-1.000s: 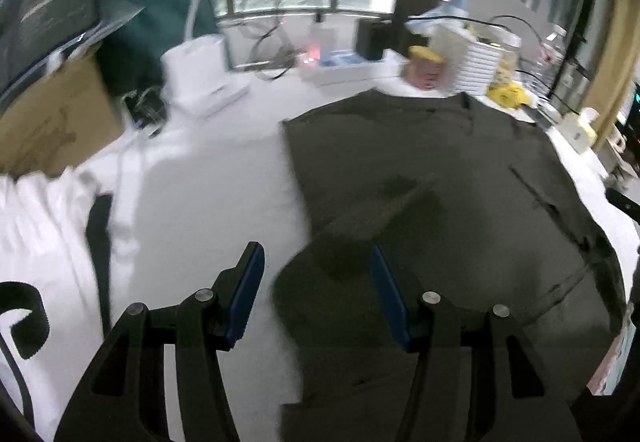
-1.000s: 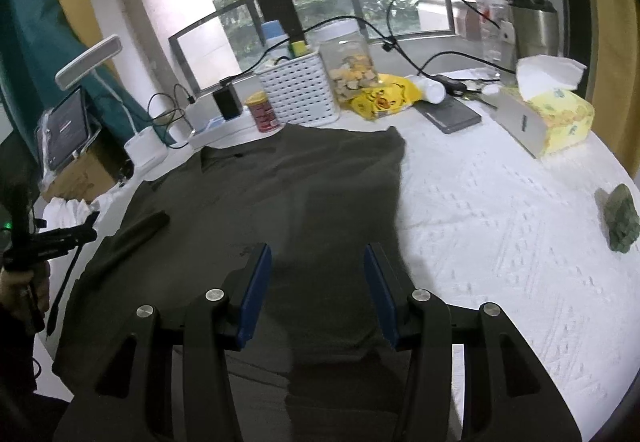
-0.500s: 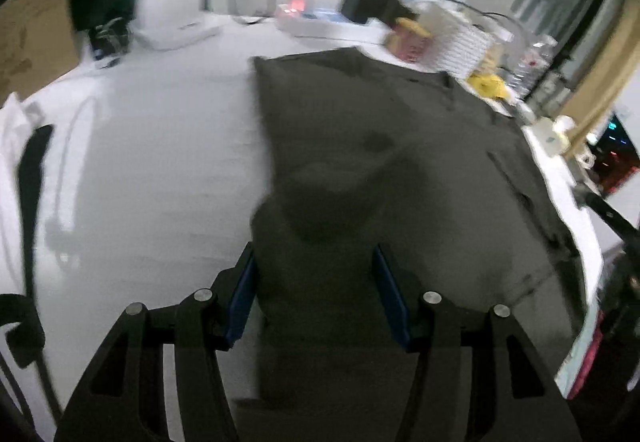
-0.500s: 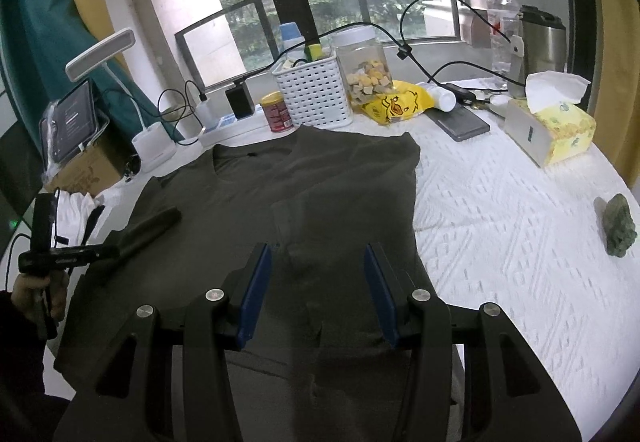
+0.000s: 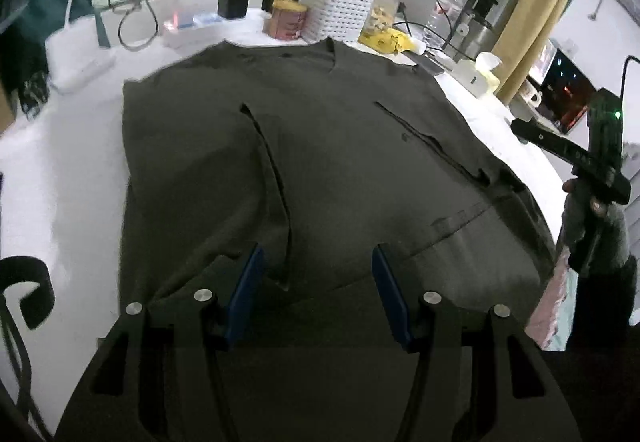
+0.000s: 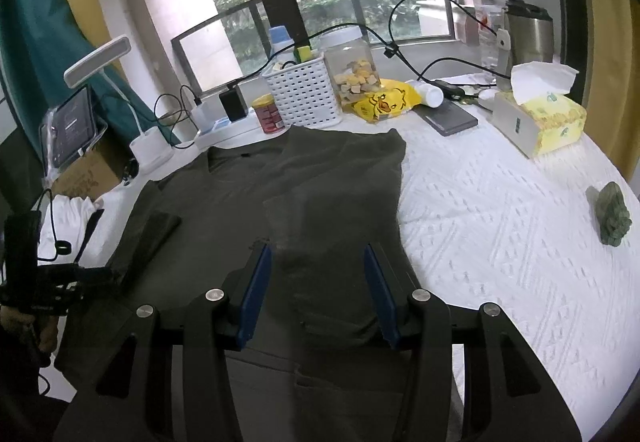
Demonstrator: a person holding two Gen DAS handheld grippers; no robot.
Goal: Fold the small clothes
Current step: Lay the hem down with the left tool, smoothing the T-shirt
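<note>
A dark olive t-shirt (image 5: 340, 162) lies spread on the white tablecloth, both sleeves folded inward onto the body. It also shows in the right wrist view (image 6: 280, 198). My left gripper (image 5: 316, 290) is open and empty, hovering over the shirt's near hem. My right gripper (image 6: 316, 290) is open and empty over the shirt's right part near its hem. The right gripper shows at the right edge of the left wrist view (image 5: 576, 158). The left gripper shows at the left edge of the right wrist view (image 6: 52, 282).
At the table's far side stand a white basket (image 6: 304, 94), a red can (image 6: 270, 114), a snack jar (image 6: 352, 70), a yellow bag (image 6: 384, 102) and cables. A tissue box (image 6: 536, 122) and a green lump (image 6: 610, 214) lie right. White clothes (image 6: 68, 218) lie left.
My left gripper has swung right from the shirt's left edge to over its near hem. The left sleeve now lies folded on the body. My right gripper rose slightly.
</note>
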